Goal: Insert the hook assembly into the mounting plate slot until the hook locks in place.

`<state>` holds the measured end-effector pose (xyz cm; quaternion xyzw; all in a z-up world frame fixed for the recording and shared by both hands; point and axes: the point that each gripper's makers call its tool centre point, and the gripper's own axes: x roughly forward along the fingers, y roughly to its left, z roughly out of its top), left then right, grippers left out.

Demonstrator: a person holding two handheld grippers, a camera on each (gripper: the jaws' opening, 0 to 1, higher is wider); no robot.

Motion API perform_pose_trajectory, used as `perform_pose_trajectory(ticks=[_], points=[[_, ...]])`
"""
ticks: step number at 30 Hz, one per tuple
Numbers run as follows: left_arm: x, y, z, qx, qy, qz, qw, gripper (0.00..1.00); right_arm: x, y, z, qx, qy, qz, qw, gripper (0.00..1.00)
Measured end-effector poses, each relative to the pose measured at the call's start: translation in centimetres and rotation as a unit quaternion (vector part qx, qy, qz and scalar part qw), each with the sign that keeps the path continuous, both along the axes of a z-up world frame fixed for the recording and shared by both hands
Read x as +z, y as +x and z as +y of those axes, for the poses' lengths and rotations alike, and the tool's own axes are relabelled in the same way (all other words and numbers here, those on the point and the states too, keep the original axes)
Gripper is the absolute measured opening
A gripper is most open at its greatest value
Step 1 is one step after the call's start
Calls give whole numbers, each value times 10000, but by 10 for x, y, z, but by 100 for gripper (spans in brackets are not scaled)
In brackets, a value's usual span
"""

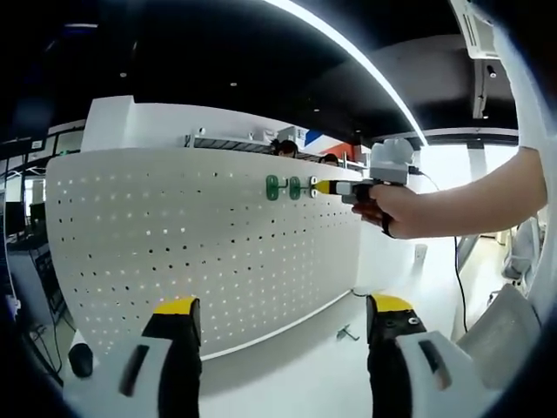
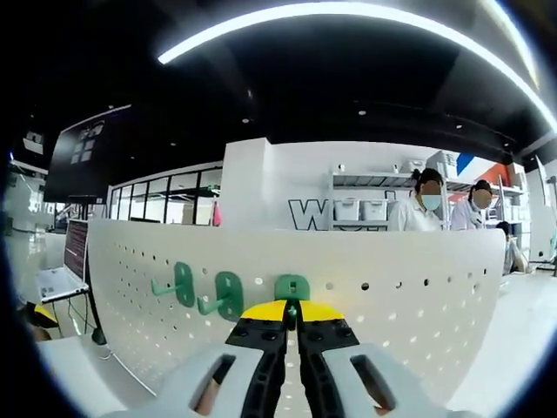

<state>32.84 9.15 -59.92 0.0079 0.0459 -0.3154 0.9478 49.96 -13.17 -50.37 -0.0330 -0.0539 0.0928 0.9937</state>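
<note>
A white pegboard (image 1: 174,226) stands upright on a white table. Two green hooks (image 1: 272,187) (image 1: 294,187) sit side by side in its upper holes. My right gripper (image 1: 324,186), held by a hand (image 1: 396,211), reaches the board just right of them. In the right gripper view my right gripper (image 2: 291,312) is shut on a third green hook (image 2: 292,286), whose plate lies against the pegboard (image 2: 418,296). The other two green hooks (image 2: 180,284) (image 2: 226,294) are to its left. My left gripper (image 1: 283,306) hangs open in front of the board's lower part, holding nothing.
A small metal hook (image 1: 348,332) lies on the table (image 1: 296,374) near the board's base. A black foot (image 1: 80,359) props the board at lower left. Behind the board are shelves (image 2: 361,205) and people. A laptop (image 2: 54,280) sits far left.
</note>
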Motion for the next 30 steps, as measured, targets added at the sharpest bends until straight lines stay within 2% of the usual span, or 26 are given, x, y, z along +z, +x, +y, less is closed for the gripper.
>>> perform_pose_trajectory(ticks=[11,30], points=[[-2,-1,1,15,-20,24,10000,78,-1,1,1,-312,-218,88,9992,1],[-1,-2,1,24,-48,26,10000,77,-1,0,0,-311,-153,96,9994,2]])
